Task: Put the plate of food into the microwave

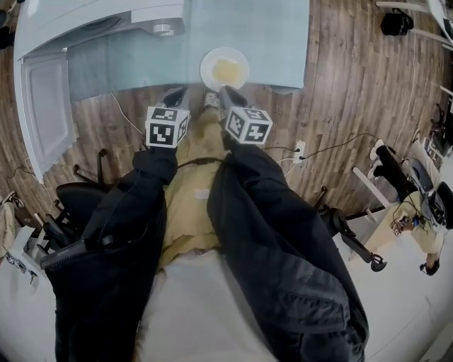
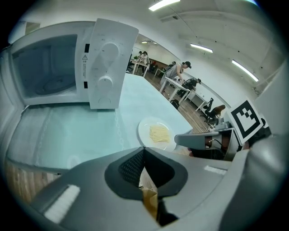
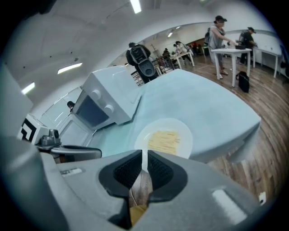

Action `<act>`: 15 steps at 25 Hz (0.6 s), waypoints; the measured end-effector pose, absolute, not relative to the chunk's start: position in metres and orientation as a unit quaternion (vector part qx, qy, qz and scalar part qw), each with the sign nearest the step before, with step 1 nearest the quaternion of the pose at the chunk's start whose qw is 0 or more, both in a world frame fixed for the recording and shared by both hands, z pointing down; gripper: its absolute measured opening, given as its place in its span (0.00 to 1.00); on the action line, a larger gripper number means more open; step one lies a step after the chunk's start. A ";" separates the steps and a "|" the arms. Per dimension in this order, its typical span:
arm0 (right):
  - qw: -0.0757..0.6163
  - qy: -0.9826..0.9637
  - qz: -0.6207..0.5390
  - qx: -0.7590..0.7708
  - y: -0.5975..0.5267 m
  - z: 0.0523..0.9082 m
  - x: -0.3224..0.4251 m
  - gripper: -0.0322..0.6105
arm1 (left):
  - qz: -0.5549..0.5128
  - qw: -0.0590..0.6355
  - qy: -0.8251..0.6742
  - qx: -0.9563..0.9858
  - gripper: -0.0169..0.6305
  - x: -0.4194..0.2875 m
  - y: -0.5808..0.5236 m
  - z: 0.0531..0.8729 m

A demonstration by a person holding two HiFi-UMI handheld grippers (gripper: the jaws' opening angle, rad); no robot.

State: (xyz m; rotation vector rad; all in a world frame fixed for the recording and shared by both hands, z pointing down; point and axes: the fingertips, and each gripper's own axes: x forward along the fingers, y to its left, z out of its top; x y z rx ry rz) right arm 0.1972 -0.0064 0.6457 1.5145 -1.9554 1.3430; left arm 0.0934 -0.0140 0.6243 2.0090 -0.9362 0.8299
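Note:
A white plate (image 1: 209, 67) with pale yellow noodles (image 1: 226, 71) sits near the front edge of the pale glass table (image 1: 283, 35). The white microwave (image 1: 106, 21) stands at the table's left with its door (image 1: 46, 106) swung open; its empty cavity (image 2: 49, 67) shows in the left gripper view. My left gripper (image 1: 173, 95) hangs just short of the table edge, left of the plate (image 2: 143, 128), jaws shut and empty. My right gripper (image 1: 228, 95) points at the plate (image 3: 183, 135) from just in front; a slim gap shows between its jaws, with nothing in it.
A black office chair (image 1: 78, 198) stands on the wooden floor at the left. A power strip (image 1: 299, 150) with cables lies on the floor at the right. People work at white tables (image 3: 235, 49) across the room.

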 end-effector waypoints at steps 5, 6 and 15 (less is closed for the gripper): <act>0.103 -0.630 0.518 0.569 0.002 0.660 0.226 0.11 | 0.329 0.379 -0.360 0.787 0.03 0.099 -0.013 0.629; 0.093 -0.620 0.526 0.575 0.004 0.662 0.231 0.11 | 0.330 0.378 -0.358 0.787 0.03 0.101 -0.013 0.629; -0.002 -0.544 0.609 0.577 0.021 0.694 0.241 0.22 | 0.337 0.378 -0.348 0.789 0.03 0.104 -0.007 0.629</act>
